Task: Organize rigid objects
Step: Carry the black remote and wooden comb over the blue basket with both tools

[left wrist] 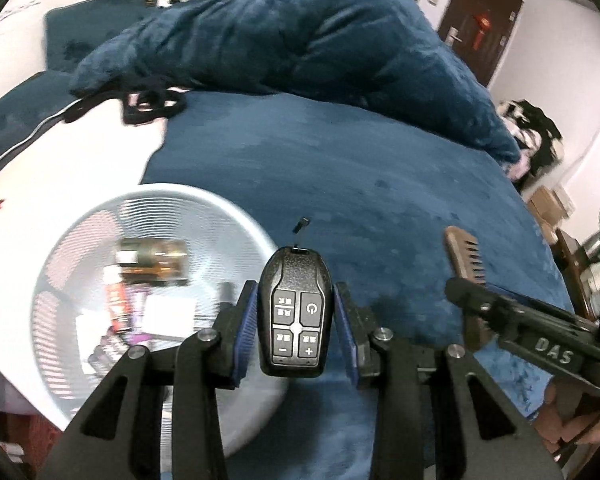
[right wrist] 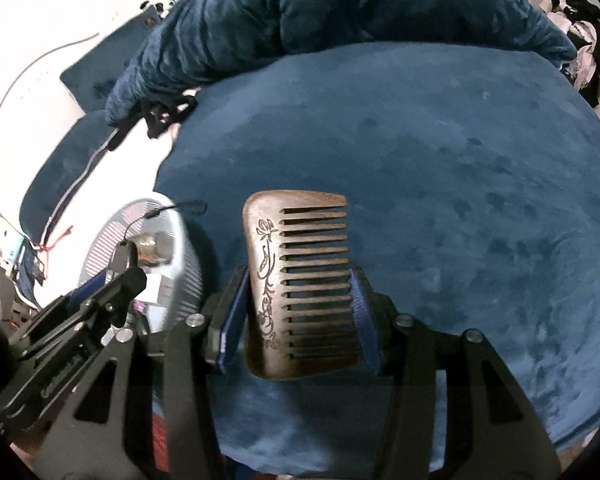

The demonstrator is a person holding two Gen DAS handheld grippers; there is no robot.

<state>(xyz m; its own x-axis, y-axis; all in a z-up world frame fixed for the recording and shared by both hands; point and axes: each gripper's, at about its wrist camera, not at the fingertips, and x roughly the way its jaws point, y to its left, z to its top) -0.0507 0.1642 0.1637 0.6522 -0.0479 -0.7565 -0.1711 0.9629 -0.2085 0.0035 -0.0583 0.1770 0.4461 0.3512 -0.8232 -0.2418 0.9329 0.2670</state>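
Observation:
My left gripper (left wrist: 296, 322) is shut on a black remote key fob (left wrist: 296, 312) with four grey buttons, held above the blue bed just right of a white slatted basket (left wrist: 228, 216). The basket holds a gold-capped bottle (left wrist: 152, 258) and several small items. My right gripper (right wrist: 300, 300) is shut on a brown wooden comb (right wrist: 300, 280) with a carved flower pattern, held over the blue blanket. The comb (left wrist: 464, 252) and right gripper also show at the right of the left wrist view. The basket (right wrist: 188, 240) sits left of the comb in the right wrist view.
A rumpled dark blue duvet (left wrist: 300, 40) lies across the back of the bed. A black strap (left wrist: 152, 106) lies at its left end. White sheet (left wrist: 60, 168) is on the left. Clothes (left wrist: 532, 136) and boxes are at the bed's right edge.

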